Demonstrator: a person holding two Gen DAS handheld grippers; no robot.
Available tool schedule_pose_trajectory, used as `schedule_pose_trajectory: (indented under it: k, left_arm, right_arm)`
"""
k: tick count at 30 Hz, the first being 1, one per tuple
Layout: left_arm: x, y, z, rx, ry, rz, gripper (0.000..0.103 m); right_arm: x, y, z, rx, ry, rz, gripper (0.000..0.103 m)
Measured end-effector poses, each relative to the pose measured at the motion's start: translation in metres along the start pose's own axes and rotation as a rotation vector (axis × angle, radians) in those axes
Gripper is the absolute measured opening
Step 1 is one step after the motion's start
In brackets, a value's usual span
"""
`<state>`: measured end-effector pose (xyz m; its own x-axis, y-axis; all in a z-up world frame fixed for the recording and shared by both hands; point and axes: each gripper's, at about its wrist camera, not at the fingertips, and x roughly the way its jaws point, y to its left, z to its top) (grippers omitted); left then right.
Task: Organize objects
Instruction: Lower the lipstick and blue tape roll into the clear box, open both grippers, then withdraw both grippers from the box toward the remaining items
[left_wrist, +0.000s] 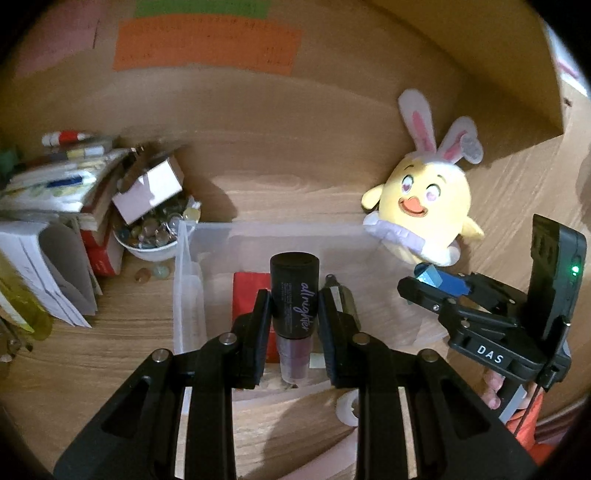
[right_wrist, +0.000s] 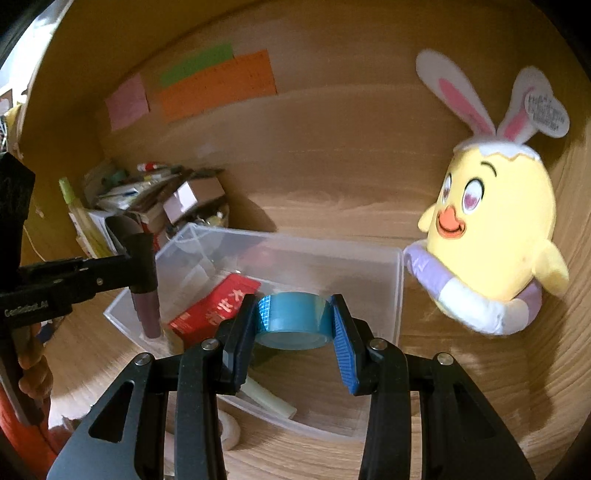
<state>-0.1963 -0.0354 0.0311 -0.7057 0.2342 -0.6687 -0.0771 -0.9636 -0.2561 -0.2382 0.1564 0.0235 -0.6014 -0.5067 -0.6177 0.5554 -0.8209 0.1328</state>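
Observation:
My left gripper (left_wrist: 294, 302) is shut on a dark spray bottle (left_wrist: 294, 295) with a purple lower part, held above the clear plastic bin (left_wrist: 184, 280). In the right wrist view the same bottle (right_wrist: 146, 299) hangs over the bin's left corner. My right gripper (right_wrist: 294, 317) is shut on a roll of blue tape (right_wrist: 293, 319), also over the clear bin (right_wrist: 399, 291). That gripper (left_wrist: 430, 284) shows at the right of the left wrist view with the blue tape (left_wrist: 443, 280) between its fingers. A red packet (right_wrist: 214, 310) and a pale stick (right_wrist: 271, 400) lie inside the bin.
A yellow chick plush with rabbit ears (right_wrist: 495, 236) leans on the wooden wall right of the bin. Left of the bin stand a white bowl of small stones (left_wrist: 151, 236), a small box (left_wrist: 147, 192) and stacked books and papers (left_wrist: 55, 206). Coloured notes (right_wrist: 218, 85) hang on the wall.

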Motion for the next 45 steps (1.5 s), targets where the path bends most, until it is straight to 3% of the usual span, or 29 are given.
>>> schedule_pose_trajectory:
  k: [11, 18, 31, 36, 42, 45]
  left_arm:
    - [0.036, 0.004, 0.000, -0.015, 0.062, -0.009, 0.025]
    - [0.047, 0.008, -0.003, -0.021, 0.101, 0.013, 0.025]
    - [0.006, 0.000, 0.002, 0.025, 0.037, 0.018, 0.025]
    - [-0.018, -0.002, -0.003, 0.048, 0.006, 0.027, 0.037]
    - [-0.038, -0.001, -0.020, 0.069, -0.001, 0.053, 0.052]
    - [-0.045, 0.001, -0.031, 0.074, 0.005, 0.064, 0.055]
  right_arm:
    - [0.033, 0.000, -0.012, -0.037, 0.117, -0.032, 0.036]
    - [0.041, 0.003, -0.014, -0.059, 0.138, -0.058, 0.036]
    - [0.024, 0.007, -0.006, -0.068, 0.094, -0.085, 0.038]
    - [0.006, 0.016, -0.004, -0.073, 0.055, -0.091, 0.048]
    - [-0.013, 0.026, -0.013, -0.084, 0.040, -0.089, 0.049]
    - [-0.024, 0.029, -0.020, -0.079, 0.028, -0.087, 0.059]
